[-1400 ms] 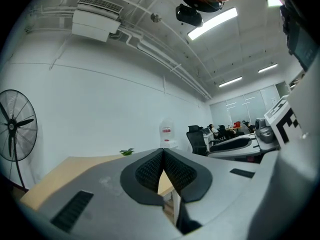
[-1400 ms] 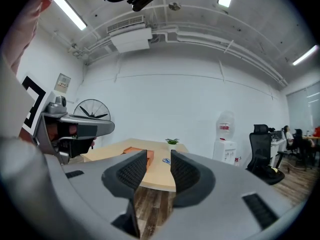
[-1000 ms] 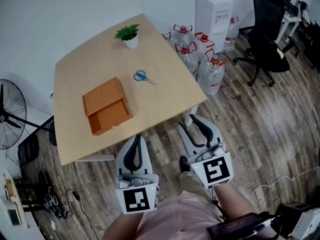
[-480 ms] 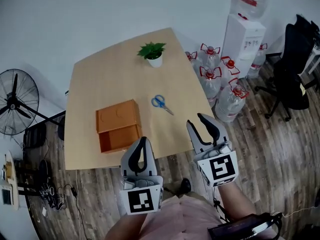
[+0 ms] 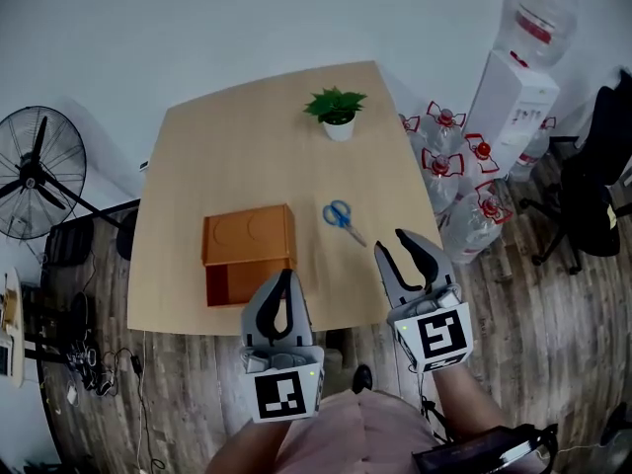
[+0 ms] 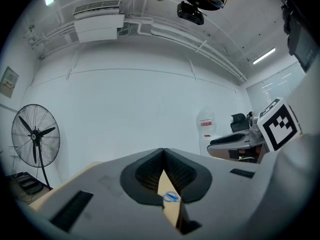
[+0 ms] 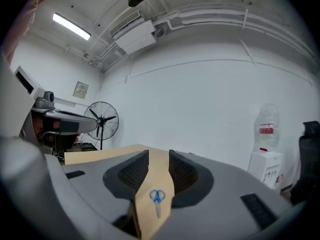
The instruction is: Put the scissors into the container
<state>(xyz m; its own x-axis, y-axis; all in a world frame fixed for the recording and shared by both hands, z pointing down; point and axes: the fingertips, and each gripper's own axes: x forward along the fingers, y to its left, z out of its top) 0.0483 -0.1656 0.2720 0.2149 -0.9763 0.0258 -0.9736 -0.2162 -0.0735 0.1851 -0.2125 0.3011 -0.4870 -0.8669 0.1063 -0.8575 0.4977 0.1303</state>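
Note:
Blue-handled scissors (image 5: 341, 215) lie flat on the light wooden table (image 5: 217, 156), right of centre. Left of them sits the container (image 5: 249, 237), an orange wooden box whose lower part stands pulled out toward me. My left gripper (image 5: 284, 276) hangs shut and empty at the table's near edge, just in front of the box. My right gripper (image 5: 392, 245) is open and empty, near the table's right front corner, short of the scissors. The scissors (image 7: 157, 198) show between the right gripper's (image 7: 159, 152) fingers, and more faintly as scissors (image 6: 171, 198) below the left gripper's (image 6: 163, 150) touching tips.
A small potted plant (image 5: 338, 113) stands at the table's far side. Large water bottles (image 5: 464, 171) and a dispenser (image 5: 521, 79) crowd the floor to the right, with an office chair (image 5: 600, 181) beyond. A standing fan (image 5: 35, 171) and cables are on the left.
The view has closed in on the table. Both grippers have moved forward from over the floor to the table's near edge. The scissors and the box have not moved.

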